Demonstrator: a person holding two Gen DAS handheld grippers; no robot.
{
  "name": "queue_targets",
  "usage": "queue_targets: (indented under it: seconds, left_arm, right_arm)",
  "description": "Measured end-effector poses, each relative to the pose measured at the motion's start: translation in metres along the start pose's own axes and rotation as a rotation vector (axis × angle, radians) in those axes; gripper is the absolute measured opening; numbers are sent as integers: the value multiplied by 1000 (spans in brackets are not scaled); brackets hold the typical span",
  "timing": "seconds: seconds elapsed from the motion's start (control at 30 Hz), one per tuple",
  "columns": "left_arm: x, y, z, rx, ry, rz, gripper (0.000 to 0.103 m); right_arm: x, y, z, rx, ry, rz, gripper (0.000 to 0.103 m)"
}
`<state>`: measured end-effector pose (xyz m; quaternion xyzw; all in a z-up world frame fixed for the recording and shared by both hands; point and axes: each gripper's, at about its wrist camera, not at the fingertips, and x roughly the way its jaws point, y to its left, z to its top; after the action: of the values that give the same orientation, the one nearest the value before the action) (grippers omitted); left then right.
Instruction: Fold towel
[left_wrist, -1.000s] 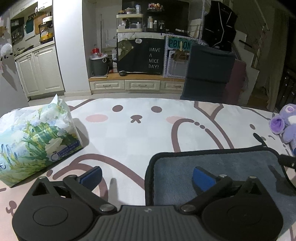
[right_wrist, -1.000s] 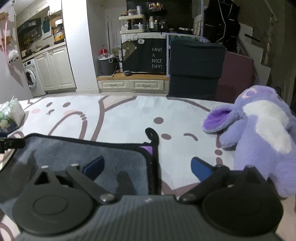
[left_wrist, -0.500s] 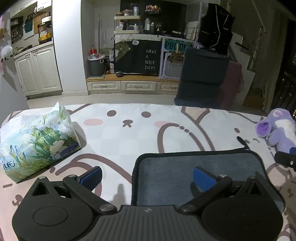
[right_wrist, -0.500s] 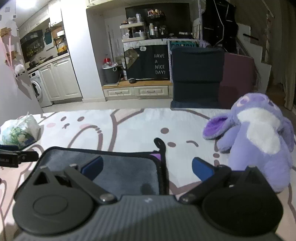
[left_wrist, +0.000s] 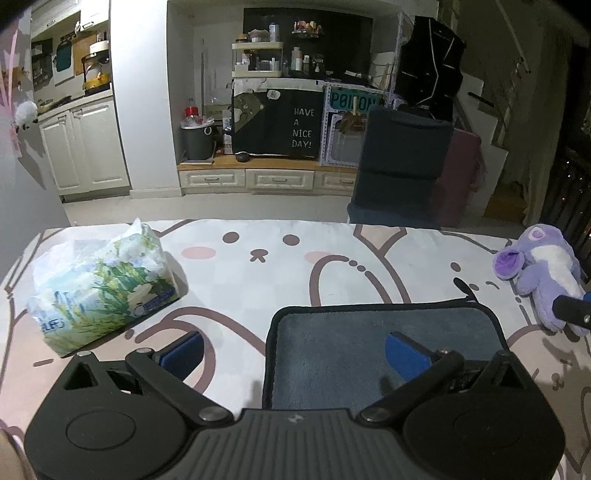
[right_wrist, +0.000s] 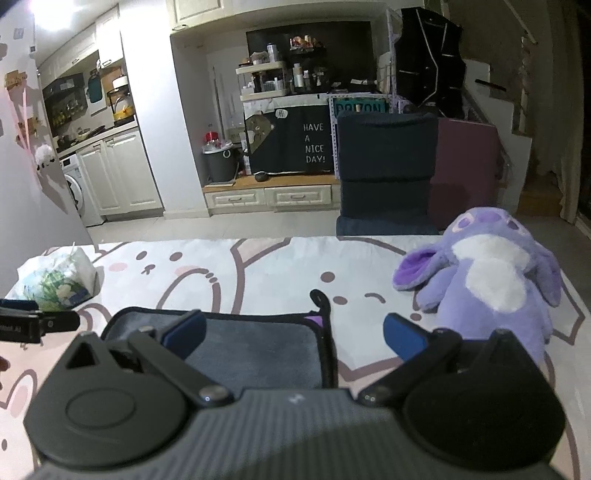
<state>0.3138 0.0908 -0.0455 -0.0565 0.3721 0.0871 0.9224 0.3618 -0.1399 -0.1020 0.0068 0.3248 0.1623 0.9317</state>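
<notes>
A grey towel (left_wrist: 369, 343) with black edging and a small hanging loop lies flat on the cartoon-print table. It also shows in the right wrist view (right_wrist: 258, 347). My left gripper (left_wrist: 295, 356) is open above the towel's left edge, with one blue pad over the towel and one over the table. My right gripper (right_wrist: 293, 334) is open above the towel's right edge, straddling the edging. Both are empty.
A floral tissue pack (left_wrist: 99, 288) sits at the table's left. A purple plush toy (right_wrist: 491, 273) lies at the right, close to the right gripper. The table's far edge (left_wrist: 258, 221) faces a dark chair and cabinets.
Both grippers have pulled back and risen, so more of the towel and table shows. Both stay open and the towel has not moved.
</notes>
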Motion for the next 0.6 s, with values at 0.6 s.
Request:
queue_targets:
  seconds: [0.6]
  left_arm:
    - [-79,-15,-7,15,-87,-17,103]
  right_arm:
    - [-77,18,-6,-16,-37,27,103]
